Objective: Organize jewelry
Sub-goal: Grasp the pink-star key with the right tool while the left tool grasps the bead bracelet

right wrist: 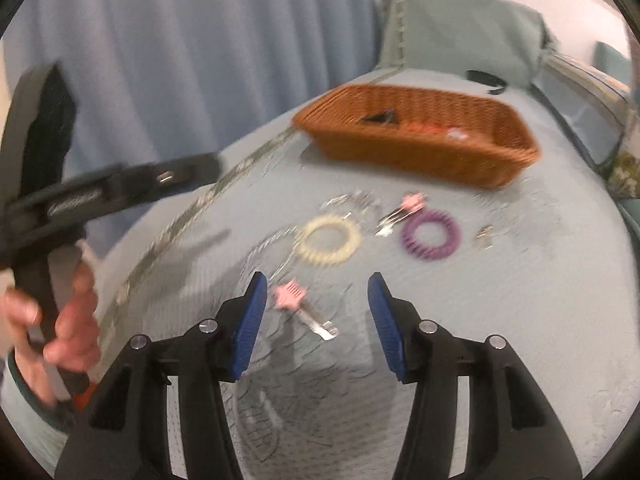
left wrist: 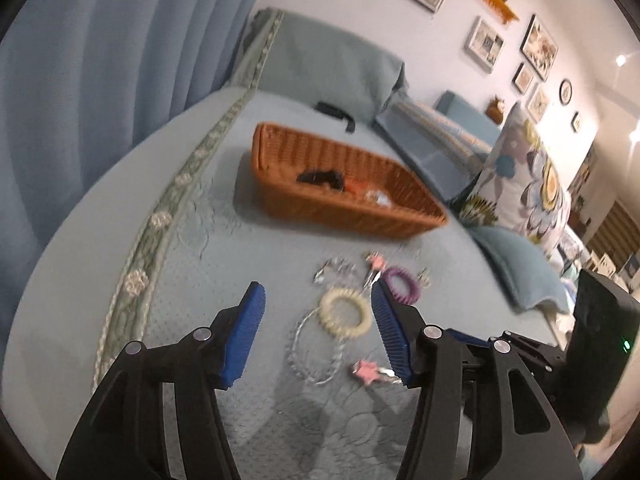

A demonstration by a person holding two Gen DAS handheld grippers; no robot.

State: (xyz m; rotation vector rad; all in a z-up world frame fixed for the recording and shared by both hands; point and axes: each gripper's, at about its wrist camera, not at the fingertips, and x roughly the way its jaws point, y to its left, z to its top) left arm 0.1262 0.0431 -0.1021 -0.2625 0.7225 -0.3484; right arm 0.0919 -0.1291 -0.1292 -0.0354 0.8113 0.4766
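Note:
Loose jewelry lies on a pale blue bedspread. A cream coil ring [left wrist: 345,313] [right wrist: 328,238], a purple coil ring [left wrist: 401,285] [right wrist: 429,234], a clear bead bracelet [left wrist: 314,354], two pink star clips [left wrist: 366,372] [right wrist: 291,294] [right wrist: 412,202] and small silver pieces [left wrist: 338,270] lie there. A brown wicker basket [left wrist: 280,148] [right wrist: 500,120] behind them holds a black item, an orange item and a clear piece. My left gripper [left wrist: 318,300] is open above the cream ring. My right gripper [right wrist: 318,288] is open above the near star clip.
A blue curtain [left wrist: 100,60] hangs at the left. A green pillow [left wrist: 332,64] and a black object [left wrist: 336,112] lie behind the basket. A floral cushion [left wrist: 528,176] stands at the right. The person's hand holding the left gripper [right wrist: 60,216] shows at the left of the right wrist view.

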